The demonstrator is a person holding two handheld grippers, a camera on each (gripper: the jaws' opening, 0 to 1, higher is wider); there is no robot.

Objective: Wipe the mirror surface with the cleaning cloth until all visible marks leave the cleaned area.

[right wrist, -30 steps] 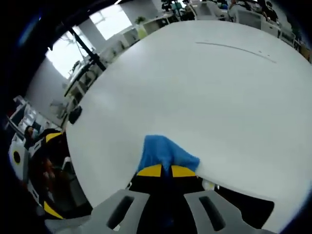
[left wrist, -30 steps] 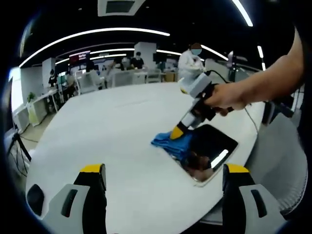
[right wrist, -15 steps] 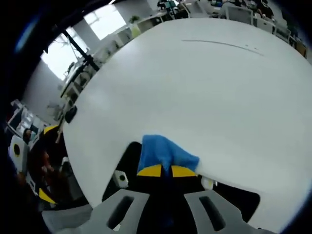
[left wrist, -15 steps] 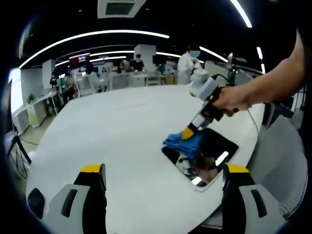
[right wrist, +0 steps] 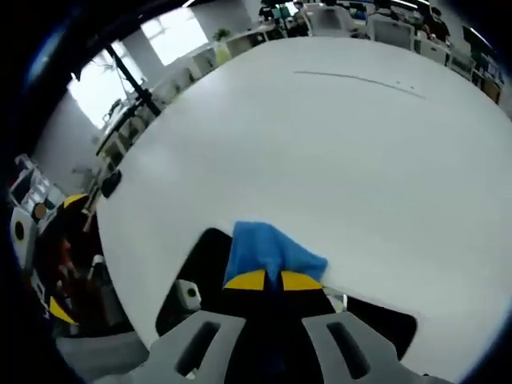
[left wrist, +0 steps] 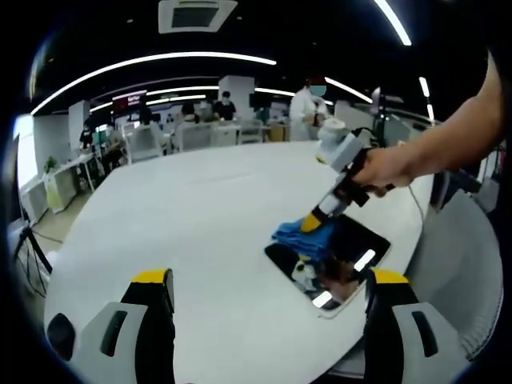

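Note:
A dark rectangular mirror [left wrist: 352,250] lies flat near the right edge of a large white round table [left wrist: 184,216]. A crumpled blue cloth [left wrist: 302,235] rests on the mirror's far-left part. My right gripper [left wrist: 310,225], held by a hand, points down at it and is shut on the cloth. In the right gripper view its yellow tips [right wrist: 274,280] pinch the blue cloth [right wrist: 268,250] above the mirror [right wrist: 200,276]. My left gripper [left wrist: 269,277] hovers over the near table edge with its jaws wide apart and nothing between them.
Beyond the table, people sit and stand at desks [left wrist: 200,128] in an open office. A grey chair [left wrist: 460,264] stands close to the table's right side. A tripod [left wrist: 28,244] stands on the floor at the left.
My right gripper has dragged the cloth from the mirror's near-left corner toward its far side, uncovering more dark glass. The left gripper has stayed put and open.

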